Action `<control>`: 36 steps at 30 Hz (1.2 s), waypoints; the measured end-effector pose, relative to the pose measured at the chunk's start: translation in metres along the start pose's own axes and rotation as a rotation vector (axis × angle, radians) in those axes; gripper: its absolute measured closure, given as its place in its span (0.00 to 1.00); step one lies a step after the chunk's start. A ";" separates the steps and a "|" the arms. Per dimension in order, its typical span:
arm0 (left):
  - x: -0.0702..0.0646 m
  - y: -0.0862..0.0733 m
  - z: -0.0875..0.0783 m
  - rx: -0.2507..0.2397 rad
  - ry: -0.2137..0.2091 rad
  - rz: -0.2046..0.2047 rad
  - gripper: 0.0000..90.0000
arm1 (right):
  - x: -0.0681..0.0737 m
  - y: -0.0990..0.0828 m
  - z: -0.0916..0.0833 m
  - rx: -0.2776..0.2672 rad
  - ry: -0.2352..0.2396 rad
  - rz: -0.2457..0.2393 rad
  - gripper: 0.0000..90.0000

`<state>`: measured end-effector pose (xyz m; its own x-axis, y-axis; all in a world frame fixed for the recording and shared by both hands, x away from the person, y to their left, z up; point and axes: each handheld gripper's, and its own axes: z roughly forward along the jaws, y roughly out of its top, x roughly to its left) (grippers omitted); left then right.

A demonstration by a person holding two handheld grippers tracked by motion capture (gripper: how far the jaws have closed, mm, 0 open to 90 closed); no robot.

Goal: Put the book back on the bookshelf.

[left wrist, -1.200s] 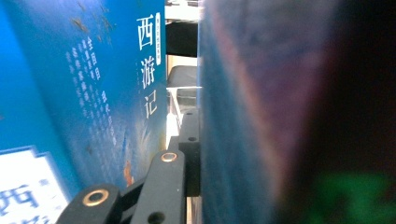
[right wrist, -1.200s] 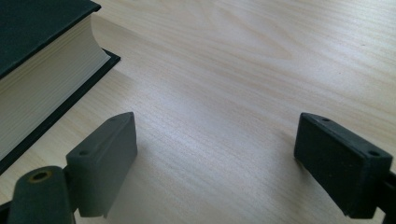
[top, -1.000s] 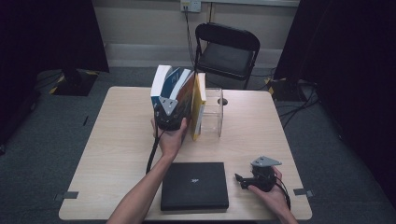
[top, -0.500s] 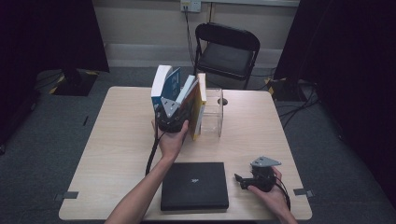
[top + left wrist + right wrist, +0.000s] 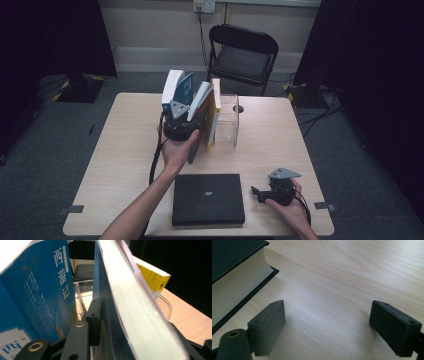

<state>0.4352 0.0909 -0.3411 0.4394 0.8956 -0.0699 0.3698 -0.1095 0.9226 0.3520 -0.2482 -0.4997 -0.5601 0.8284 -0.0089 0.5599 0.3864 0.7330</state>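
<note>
My left gripper [image 5: 186, 120] [image 5: 135, 325] is among upright books at the table's far middle. A book with pale page edges [image 5: 200, 100] [image 5: 130, 300] stands between its jaws and leans right onto a yellow book [image 5: 215, 112] [image 5: 152, 277]. The jaws have just been opening and the book stays between them, the left pad close by its blue cover. A blue book with Chinese lettering [image 5: 176, 90] [image 5: 37, 302] stands to the left of the jaws. My right gripper [image 5: 258, 192] [image 5: 327, 325] lies open on the table, nothing between its fingers.
A clear plastic stand [image 5: 231, 120] [image 5: 167, 305] holds the books' right side. A thick black book [image 5: 207, 199] [image 5: 232, 267] lies flat at the near edge, just left of the right gripper. A black folding chair [image 5: 245, 55] stands behind the wooden table [image 5: 125, 145].
The pale-edged book has tipped right onto the yellow book, away from the blue one. My left gripper has risen a little. The right gripper has stayed put.
</note>
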 end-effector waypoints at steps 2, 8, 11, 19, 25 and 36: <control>0.002 0.006 -0.002 0.059 -0.026 -0.008 0.68 | 0.000 0.000 0.000 0.000 0.000 0.000 0.15; 0.009 0.031 -0.004 0.230 -0.072 -0.015 0.67 | 0.000 0.000 0.000 0.000 -0.002 0.003 0.14; 0.009 0.045 -0.001 0.335 -0.078 0.009 0.65 | 0.001 0.000 0.000 0.001 -0.004 0.008 0.15; 0.009 0.077 0.017 0.545 -0.102 0.013 0.64 | 0.002 0.000 0.000 0.000 -0.003 0.008 0.15; 0.009 0.093 0.033 0.620 -0.076 0.008 0.67 | 0.002 0.000 0.000 0.000 -0.003 0.009 0.15; 0.011 0.109 0.063 0.799 -0.018 -0.046 0.70 | 0.002 0.000 0.000 -0.001 -0.003 0.007 0.15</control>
<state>0.5319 0.0611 -0.2657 0.4204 0.9002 -0.1138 0.8593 -0.3547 0.3685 0.3506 -0.2470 -0.4997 -0.5544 0.8323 -0.0055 0.5635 0.3802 0.7334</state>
